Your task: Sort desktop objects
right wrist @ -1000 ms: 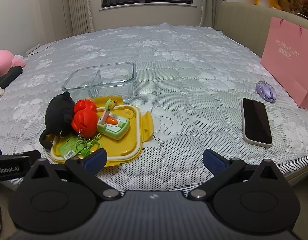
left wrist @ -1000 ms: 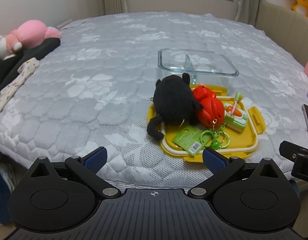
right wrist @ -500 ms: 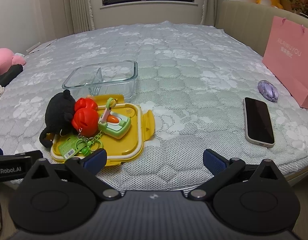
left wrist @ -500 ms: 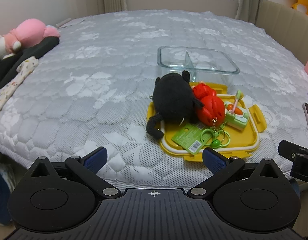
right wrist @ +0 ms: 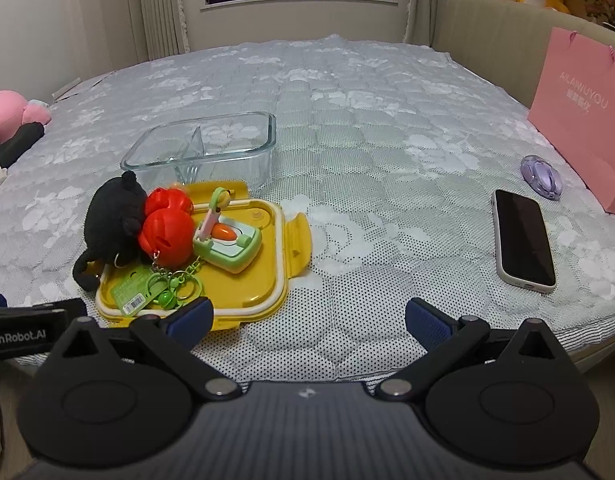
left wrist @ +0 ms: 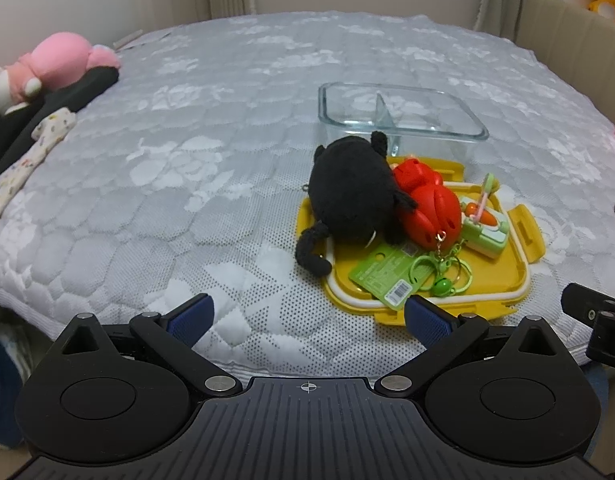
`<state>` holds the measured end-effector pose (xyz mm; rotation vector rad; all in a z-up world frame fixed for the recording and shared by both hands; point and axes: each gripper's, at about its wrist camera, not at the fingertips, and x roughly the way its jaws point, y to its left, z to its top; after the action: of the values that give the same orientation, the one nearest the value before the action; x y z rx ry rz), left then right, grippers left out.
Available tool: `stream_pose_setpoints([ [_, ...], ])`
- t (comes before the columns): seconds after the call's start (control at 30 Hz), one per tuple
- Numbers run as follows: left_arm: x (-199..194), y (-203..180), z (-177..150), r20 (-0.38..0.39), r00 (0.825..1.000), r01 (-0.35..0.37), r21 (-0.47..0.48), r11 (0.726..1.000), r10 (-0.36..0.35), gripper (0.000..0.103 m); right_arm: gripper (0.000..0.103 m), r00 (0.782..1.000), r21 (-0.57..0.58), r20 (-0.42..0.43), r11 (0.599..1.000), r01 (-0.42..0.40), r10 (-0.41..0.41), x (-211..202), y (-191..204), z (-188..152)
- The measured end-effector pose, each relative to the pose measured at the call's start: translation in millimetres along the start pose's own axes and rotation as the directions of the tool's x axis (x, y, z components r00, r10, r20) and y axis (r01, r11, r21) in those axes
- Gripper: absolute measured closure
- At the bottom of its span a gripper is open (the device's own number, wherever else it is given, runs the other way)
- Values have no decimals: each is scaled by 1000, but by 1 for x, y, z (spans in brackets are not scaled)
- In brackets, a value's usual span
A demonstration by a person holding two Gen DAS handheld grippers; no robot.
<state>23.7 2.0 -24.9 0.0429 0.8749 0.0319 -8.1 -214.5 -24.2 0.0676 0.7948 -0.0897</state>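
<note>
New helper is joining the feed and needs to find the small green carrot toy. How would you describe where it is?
Find the yellow lid lying on the bed in front of the clear glass container. The green carrot toy sits on the lid's right part, beside the red toy. It alone is a pale green box with an orange carrot on top.

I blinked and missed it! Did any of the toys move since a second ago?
No toy moved. Only both cameras crept slightly closer to the bed. Both grippers, left and right, are open and empty as before. The black plush, red toy and keychains lie unmoved on the yellow lid; the glass box is empty.
</note>
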Motion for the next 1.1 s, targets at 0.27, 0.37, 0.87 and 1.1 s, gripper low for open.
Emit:
stream_pose_setpoints([
  [0.27, 18, -1, 18, -3, 1000, -15, 7, 1000, 15, 0, 0, 997, -25, 56, 998, -55, 57, 10, -1, 6],
  [0.37, 27, 0, 29, -4, 1000, -5, 8, 1000, 5, 0, 0, 995, -49, 68, 997, -65, 68, 17, 3, 11],
  [0.87, 74, -8, 90, 2, 996, 87, -37, 996, -87, 0, 3, 992, -40, 67, 993, -108, 110, 46, 3, 18],
  [1.1, 72, -14, 89, 15, 993, 118, -11, 993, -118, 0, 3, 992, -7, 66, 994, -111, 111, 49, -3, 16],
])
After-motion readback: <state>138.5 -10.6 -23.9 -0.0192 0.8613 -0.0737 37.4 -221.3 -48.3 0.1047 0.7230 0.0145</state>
